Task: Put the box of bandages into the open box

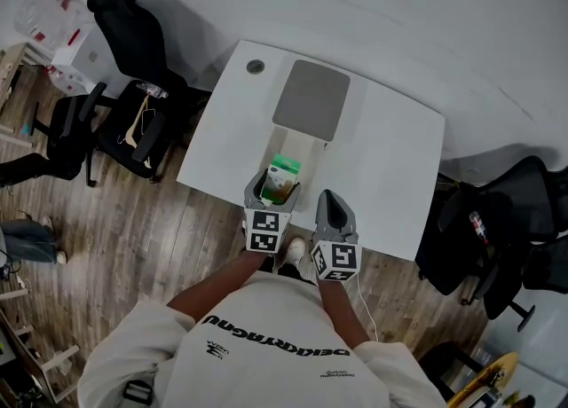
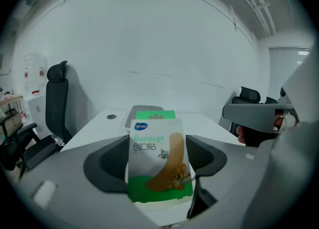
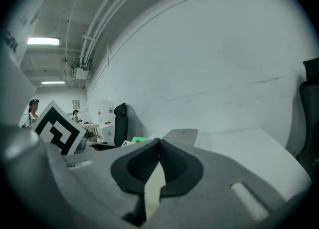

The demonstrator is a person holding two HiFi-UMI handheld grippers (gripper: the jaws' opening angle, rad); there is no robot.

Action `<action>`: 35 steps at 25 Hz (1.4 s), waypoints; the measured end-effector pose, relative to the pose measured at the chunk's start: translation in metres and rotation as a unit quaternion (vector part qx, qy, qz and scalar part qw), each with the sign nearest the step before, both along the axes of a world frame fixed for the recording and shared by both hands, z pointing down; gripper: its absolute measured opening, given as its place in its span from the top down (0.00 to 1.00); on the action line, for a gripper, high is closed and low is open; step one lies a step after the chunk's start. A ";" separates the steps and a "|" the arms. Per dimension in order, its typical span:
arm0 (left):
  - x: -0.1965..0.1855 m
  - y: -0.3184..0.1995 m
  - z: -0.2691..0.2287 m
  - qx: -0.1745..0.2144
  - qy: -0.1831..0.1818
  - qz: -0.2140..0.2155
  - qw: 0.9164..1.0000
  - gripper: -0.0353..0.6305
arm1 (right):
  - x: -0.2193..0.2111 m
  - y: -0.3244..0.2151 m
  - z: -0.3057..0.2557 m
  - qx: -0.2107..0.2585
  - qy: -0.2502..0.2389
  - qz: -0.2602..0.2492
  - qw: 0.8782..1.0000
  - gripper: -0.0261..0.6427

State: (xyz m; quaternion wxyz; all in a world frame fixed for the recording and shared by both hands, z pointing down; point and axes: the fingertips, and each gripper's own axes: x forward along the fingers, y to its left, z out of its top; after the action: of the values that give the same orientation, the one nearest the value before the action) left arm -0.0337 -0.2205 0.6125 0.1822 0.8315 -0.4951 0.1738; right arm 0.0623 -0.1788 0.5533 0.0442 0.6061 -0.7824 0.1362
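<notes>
The bandage box (image 1: 284, 176), white and green with a cartoon and the word "Bandage", is held upright between the pads of my left gripper (image 1: 273, 188), just above the near end of the open box (image 1: 300, 145). That box is white, and its grey lid (image 1: 311, 99) stands open behind it. In the left gripper view the bandage box (image 2: 157, 166) fills the gap of my left gripper (image 2: 158, 162), with the grey lid (image 2: 144, 109) behind it. My right gripper (image 1: 327, 199) hovers beside it on the right, shut and holding nothing; its pads meet (image 3: 158, 146).
The white table (image 1: 390, 167) bears a round cable grommet (image 1: 256, 66) at its far left. Black office chairs stand on the left (image 1: 133, 122) and on the right (image 1: 497, 238). The person stands at the table's near edge, on a wooden floor.
</notes>
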 end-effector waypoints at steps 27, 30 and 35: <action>0.015 -0.023 0.048 -0.048 -0.026 0.007 0.999 0.41 | 0.010 -0.005 0.015 -0.015 -0.004 0.017 1.000 0.96; 0.017 -0.026 0.051 -0.051 -0.026 0.007 0.998 0.41 | 0.011 -0.006 0.016 -0.016 -0.004 0.017 1.000 0.96; 0.021 -0.030 0.058 -0.060 -0.029 0.004 0.998 0.41 | 0.013 -0.007 0.018 -0.019 -0.005 0.016 1.000 0.96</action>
State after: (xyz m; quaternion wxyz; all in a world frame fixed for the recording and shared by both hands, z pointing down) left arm -0.0130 -0.2507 0.6703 0.2167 0.8158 -0.4851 0.2284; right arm 0.0748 -0.1861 0.5717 0.0497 0.6173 -0.7698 0.1546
